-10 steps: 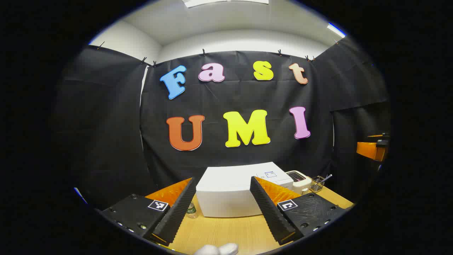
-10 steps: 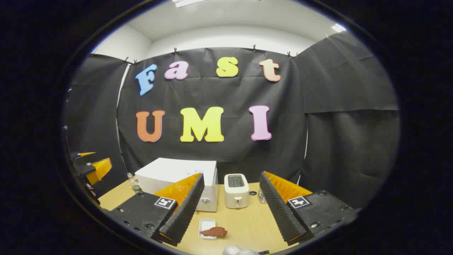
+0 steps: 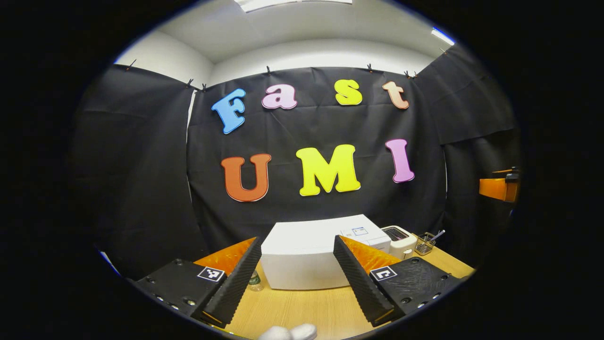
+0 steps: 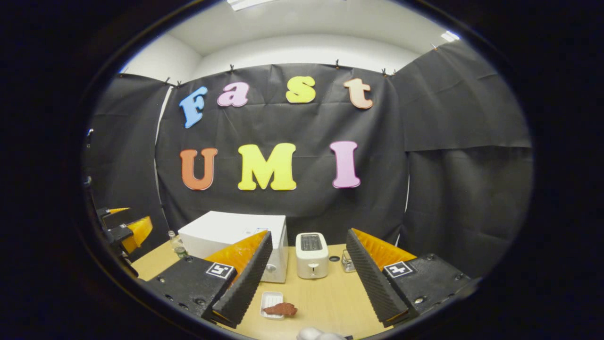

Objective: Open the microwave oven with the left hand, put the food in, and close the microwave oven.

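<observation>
A white microwave oven (image 3: 306,257) stands on the wooden table (image 3: 302,311), its door closed; it also appears in the right gripper view as the microwave oven (image 4: 231,231). My left gripper (image 3: 295,276) hangs open in front of it, some way short, holding nothing. A reddish-brown piece of food (image 4: 281,309) lies on a small white tray (image 4: 271,302) near the table's front. My right gripper (image 4: 306,281) is open above and behind the food, empty. The left gripper (image 4: 125,229) shows at the far left of the right gripper view.
A white toaster (image 4: 311,255) stands right of the microwave, with a small wire basket (image 3: 423,244) holding utensils beyond it. A small bottle (image 3: 255,280) stands left of the microwave. The right gripper (image 3: 498,186) shows at the far right of the left gripper view.
Both views have shifted only slightly; the right gripper has drifted a little, so the food and toaster sit slightly left of and higher than before. Both grippers stay open.
</observation>
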A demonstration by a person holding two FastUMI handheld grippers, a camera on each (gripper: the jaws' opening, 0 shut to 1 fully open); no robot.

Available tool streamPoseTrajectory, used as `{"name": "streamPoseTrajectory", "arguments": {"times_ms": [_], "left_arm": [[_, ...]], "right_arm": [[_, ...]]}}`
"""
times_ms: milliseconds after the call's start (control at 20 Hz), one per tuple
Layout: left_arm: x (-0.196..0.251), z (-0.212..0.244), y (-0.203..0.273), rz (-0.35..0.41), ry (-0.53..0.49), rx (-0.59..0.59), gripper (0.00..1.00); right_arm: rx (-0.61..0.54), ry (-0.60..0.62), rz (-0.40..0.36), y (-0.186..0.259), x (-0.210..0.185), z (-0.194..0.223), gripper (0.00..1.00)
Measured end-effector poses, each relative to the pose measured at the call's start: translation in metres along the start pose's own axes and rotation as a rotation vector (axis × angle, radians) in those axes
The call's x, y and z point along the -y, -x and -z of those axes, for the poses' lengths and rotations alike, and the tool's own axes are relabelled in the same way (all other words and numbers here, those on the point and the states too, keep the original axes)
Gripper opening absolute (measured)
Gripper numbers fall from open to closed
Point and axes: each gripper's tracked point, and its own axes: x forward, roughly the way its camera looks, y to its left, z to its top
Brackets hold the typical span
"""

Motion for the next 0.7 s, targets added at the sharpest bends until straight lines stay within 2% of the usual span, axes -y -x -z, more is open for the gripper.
{"name": "streamPoseTrajectory", "arguments": {"times_ms": [50,200,250,300,350,400,450,500,700], "left_arm": [[0.003,0.002,-0.002,0.001,-0.002,-0.004,0.96],[0.015,0.01,-0.009,0.014,-0.007,-0.008,0.96],[0.021,0.015,-0.012,0.023,-0.012,-0.013,0.96],[0.028,0.021,-0.014,0.036,-0.012,-0.017,0.96],[0.035,0.025,-0.017,0.049,-0.003,-0.014,0.96],[0.044,0.029,-0.021,0.064,0.012,-0.013,0.96],[0.052,0.034,-0.026,0.075,0.023,-0.014,0.96],[0.06,0.04,-0.029,0.084,0.032,-0.014,0.95],[0.098,0.075,-0.057,0.117,0.042,-0.039,0.96]], "right_arm": [[0.0,0.002,0.004,0.0,0.003,0.001,1.0],[-0.007,-0.002,0.015,-0.001,0.012,0.0,1.0],[-0.006,-0.001,0.021,-0.001,0.016,0.0,0.91],[-0.005,0.002,0.029,0.0,0.021,-0.001,0.91],[-0.005,0.005,0.035,-0.001,0.024,-0.002,1.0],[-0.004,0.008,0.045,0.0,0.029,-0.003,0.91],[-0.003,0.012,0.055,-0.001,0.033,-0.005,0.91],[-0.004,0.016,0.062,0.0,0.037,-0.007,1.0],[-0.005,0.041,0.1,0.001,0.055,-0.017,1.0]]}}
